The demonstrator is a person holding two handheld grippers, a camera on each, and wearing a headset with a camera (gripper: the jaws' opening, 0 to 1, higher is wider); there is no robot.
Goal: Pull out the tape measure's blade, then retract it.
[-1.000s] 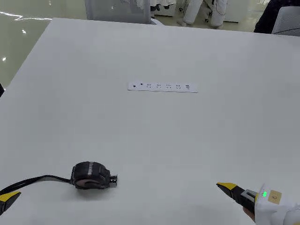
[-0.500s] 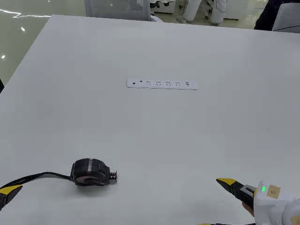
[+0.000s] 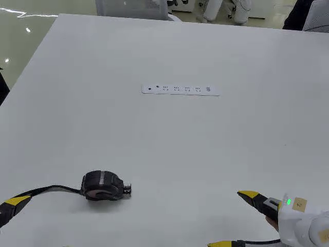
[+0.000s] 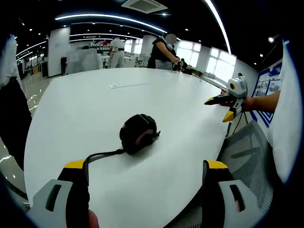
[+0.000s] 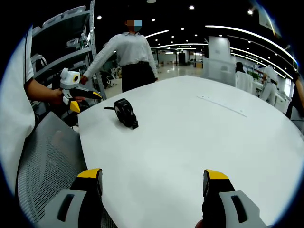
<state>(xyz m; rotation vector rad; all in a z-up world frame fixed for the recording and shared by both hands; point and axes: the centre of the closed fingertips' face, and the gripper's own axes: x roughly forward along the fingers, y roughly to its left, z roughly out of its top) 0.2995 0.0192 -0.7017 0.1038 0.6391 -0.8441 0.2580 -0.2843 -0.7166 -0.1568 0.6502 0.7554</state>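
Head view, tape measure (image 3: 103, 186) crosswise, pointing right

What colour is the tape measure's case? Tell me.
The tape measure is black, best seen in the left gripper view.

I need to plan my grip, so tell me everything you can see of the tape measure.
The tape measure is a black case with a reddish round side label and a grey band on top. It seems to stand on its base on the white table, blade retracted, hook at its right end. A black strap trails left from it. Only the table touches its case.
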